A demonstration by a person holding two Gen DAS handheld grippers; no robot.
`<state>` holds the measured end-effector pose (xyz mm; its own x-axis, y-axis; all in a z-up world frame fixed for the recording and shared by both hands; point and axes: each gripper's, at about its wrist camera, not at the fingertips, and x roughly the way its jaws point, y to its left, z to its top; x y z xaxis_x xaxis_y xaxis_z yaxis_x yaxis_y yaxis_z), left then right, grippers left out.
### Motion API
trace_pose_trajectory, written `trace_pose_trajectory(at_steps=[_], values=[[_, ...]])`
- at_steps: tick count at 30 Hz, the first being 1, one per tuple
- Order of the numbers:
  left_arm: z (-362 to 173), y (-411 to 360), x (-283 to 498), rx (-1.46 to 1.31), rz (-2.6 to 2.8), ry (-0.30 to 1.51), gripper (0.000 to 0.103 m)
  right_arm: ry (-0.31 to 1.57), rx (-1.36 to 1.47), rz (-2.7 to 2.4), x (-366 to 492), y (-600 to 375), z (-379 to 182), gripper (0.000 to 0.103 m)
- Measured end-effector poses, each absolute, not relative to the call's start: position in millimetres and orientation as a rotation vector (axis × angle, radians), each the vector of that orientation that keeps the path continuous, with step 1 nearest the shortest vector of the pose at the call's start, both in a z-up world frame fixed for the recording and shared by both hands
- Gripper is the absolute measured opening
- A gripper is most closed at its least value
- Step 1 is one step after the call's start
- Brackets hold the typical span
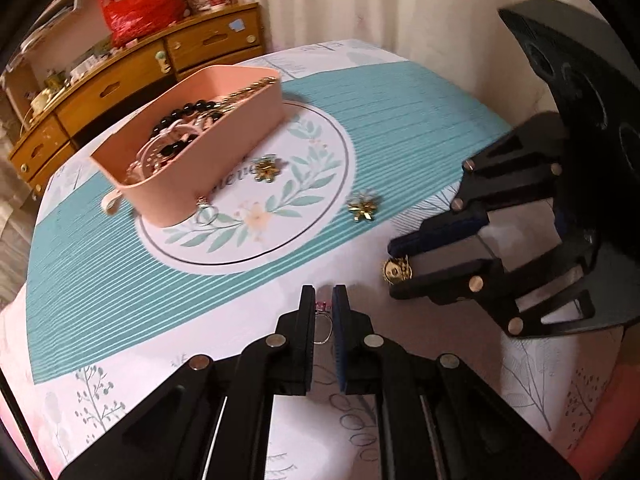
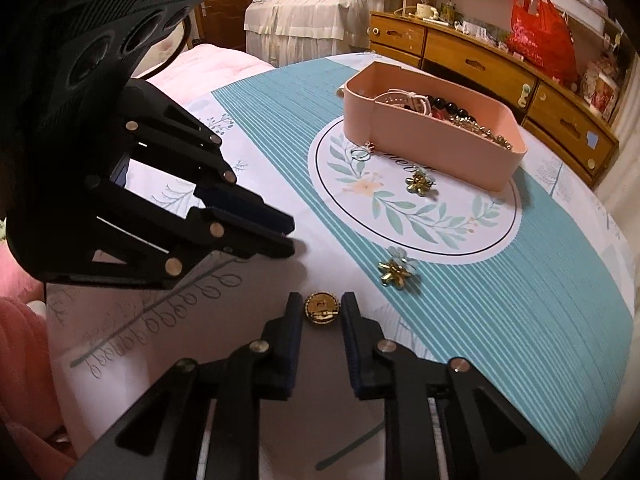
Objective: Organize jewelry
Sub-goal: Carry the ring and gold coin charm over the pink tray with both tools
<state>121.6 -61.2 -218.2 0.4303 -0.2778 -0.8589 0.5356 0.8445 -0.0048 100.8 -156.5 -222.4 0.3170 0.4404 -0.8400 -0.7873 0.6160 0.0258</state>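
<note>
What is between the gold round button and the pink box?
The gold round button sits between the right tongs. Two gold flower pieces lie on the cloth roughly along the way to the pink box; lifting over clears them.

**Claws Close Together at Near Edge, Tray Blocked the Far Centre**

The left claw (image 1: 323,300) and right claw (image 2: 321,307) sat near each other low over the bench (image 2: 520,300), leaving only a narrow lane between them. Beyond, two flower brooches (image 2: 398,271) lay on open cloth, well apart. The pink tray (image 2: 432,136) stood across the far centre, a ring (image 2: 362,154) just beside its wall.
</note>
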Motion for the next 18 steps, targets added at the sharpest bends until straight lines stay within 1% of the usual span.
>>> trace_pose_trajectory(at_steps=[4,8,11,18], values=[[-212,-49,126,0.251,-0.452,1.030,0.006,0.958,-0.372,0.834,105,-149,-220,0.019],[-204,-26,139,0.153,-0.379,1.063,0.006,0.961,-0.235,0.808,117,-140,-212,0.019],[-193,-7,151,0.122,-0.298,1.047,0.006,0.951,-0.112,0.768,132,-132,-206,0.019],[-165,34,189,0.013,-0.135,0.992,0.006,0.859,0.131,0.651,177,-111,-185,0.020]])
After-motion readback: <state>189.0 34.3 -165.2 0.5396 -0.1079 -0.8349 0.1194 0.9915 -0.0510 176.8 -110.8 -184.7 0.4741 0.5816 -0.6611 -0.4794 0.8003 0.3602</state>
